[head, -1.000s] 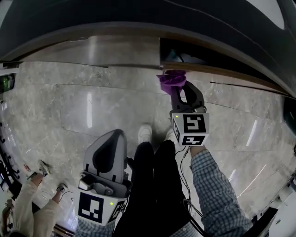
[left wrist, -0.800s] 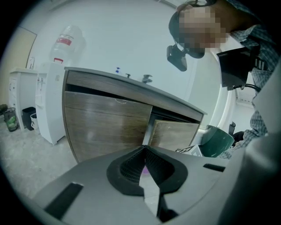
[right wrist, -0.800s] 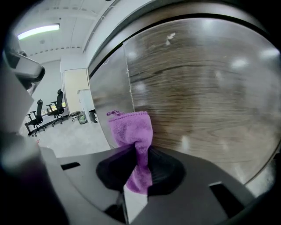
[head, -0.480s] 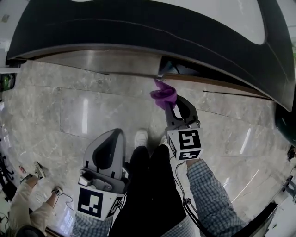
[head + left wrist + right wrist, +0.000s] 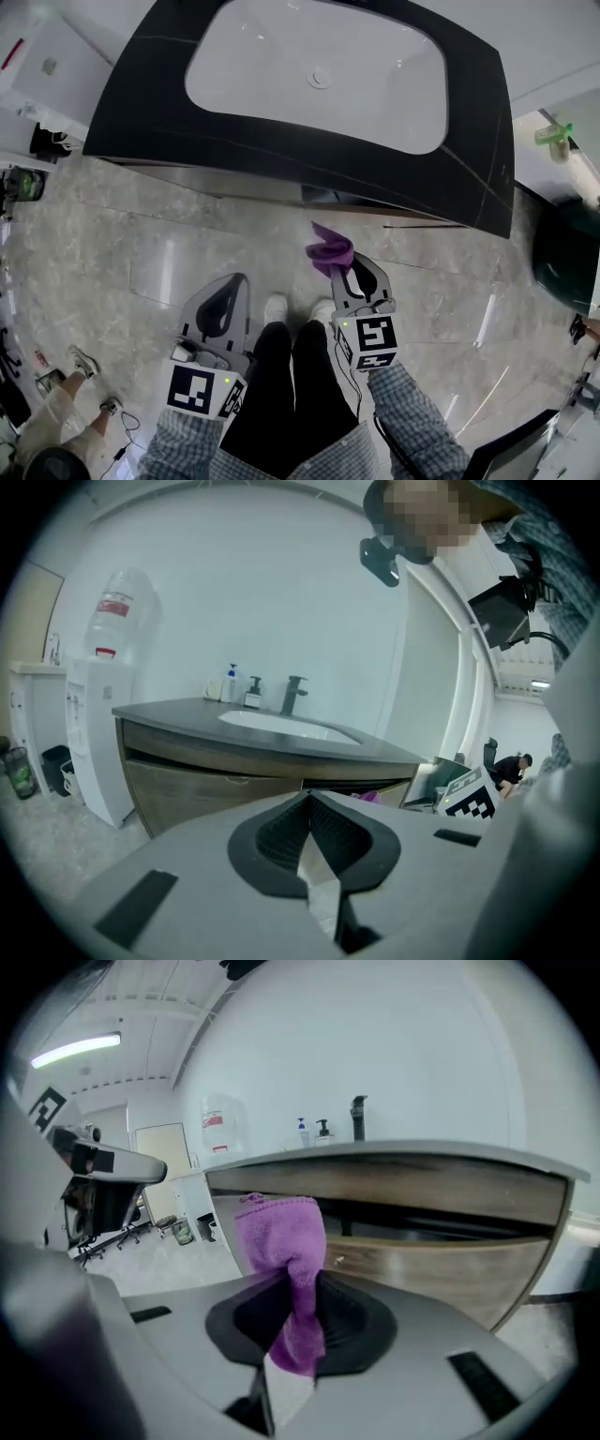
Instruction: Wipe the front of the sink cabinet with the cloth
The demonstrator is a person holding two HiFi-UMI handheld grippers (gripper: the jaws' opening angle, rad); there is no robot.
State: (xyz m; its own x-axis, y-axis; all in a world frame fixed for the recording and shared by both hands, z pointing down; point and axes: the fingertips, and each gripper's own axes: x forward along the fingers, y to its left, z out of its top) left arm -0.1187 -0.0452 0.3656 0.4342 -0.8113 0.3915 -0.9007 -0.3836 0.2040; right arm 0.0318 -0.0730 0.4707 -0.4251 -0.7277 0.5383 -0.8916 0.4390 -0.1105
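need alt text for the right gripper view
The right hand-held gripper is shut on a purple cloth, whose bunched end stands up above the jaws. Behind it runs the wooden front of the sink cabinet, with a faucet on its top.

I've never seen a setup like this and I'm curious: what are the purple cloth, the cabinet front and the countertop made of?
The purple cloth looks like microfibre or terry: soft, nubbly pile. The cabinet front looks like matt wood or laminate: brown grain. The countertop seems to be dark stone with thin pale veins.
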